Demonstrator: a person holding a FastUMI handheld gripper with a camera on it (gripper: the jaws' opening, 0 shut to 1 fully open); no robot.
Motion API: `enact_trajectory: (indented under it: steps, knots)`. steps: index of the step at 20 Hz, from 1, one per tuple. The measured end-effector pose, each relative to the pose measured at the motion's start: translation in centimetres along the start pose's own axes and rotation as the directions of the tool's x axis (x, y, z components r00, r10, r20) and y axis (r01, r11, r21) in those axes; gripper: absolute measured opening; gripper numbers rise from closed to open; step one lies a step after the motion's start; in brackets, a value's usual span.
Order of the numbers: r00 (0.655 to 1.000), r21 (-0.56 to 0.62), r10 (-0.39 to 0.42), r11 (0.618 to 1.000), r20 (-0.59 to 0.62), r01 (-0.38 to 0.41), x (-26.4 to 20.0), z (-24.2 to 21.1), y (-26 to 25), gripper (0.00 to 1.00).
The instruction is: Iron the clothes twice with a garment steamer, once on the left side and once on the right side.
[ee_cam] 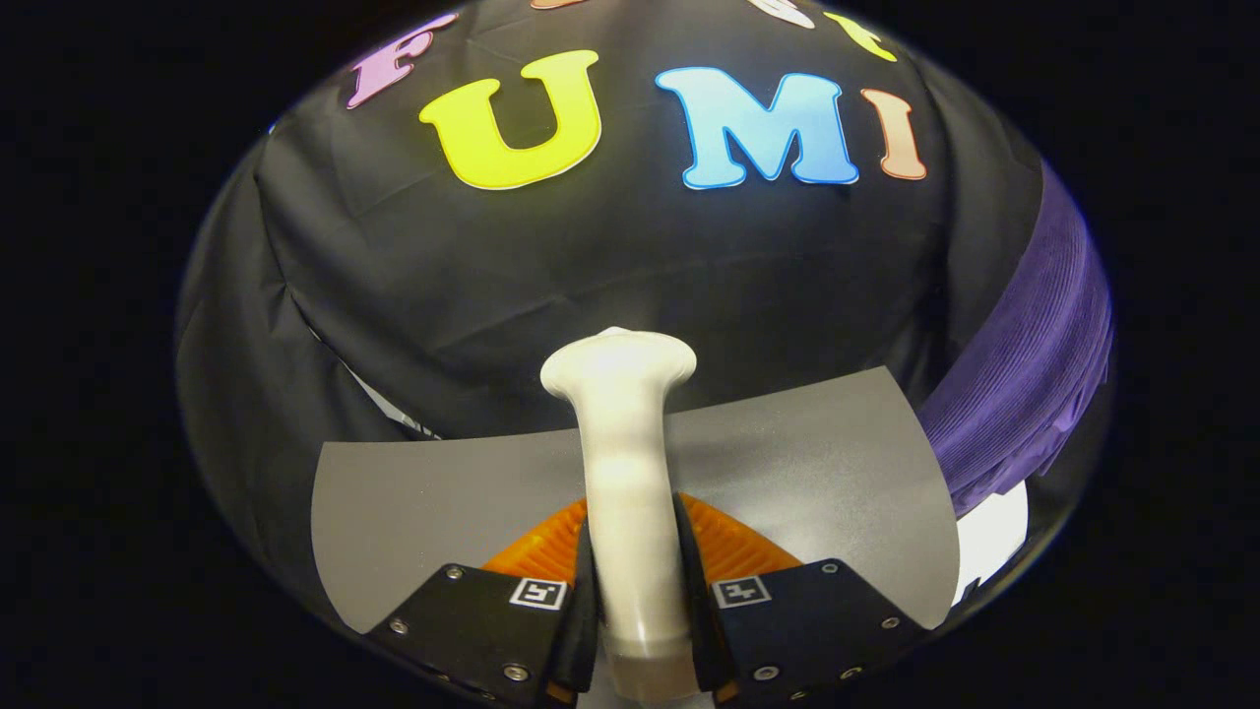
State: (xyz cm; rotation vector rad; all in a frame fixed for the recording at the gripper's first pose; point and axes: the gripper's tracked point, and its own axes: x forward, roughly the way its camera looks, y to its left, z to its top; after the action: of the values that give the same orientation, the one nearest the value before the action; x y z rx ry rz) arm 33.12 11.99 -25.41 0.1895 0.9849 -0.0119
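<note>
1. The gripper point(630, 561) clamps both fingers on the cream plastic garment steamer point(626, 473), its long axis pointing straight ahead.
2. The ribbed purple garment point(1034, 364) hangs off to the right, beyond the grey mat point(817, 463).

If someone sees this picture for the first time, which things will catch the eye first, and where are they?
First the white garment steamer, clamped between the gripper fingers and reaching forward beyond them. Next the purple garment, hanging to the right of the steamer against the black cloth wall. A grey mat lies under the fingers.
</note>
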Motion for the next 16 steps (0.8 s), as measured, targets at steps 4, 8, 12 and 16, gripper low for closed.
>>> enact_trajectory:
  steps: [4, 8, 12, 16]
  knots:
    - [0.998, -0.022, 0.022, 1.000, 0.056, -0.021, -0.3, -0.1, 0.6, 0.36]
    - [0.992, -0.065, 0.047, 0.997, 0.116, -0.040, -2.6, 0.4, 1.0, 0.34]
    - [0.968, -0.085, 0.074, 0.995, 0.241, -0.055, -7.7, 1.2, 0.2, 0.34]
    - [0.926, -0.094, 0.097, 0.993, 0.364, -0.067, -14.0, 1.5, -2.1, 0.34]
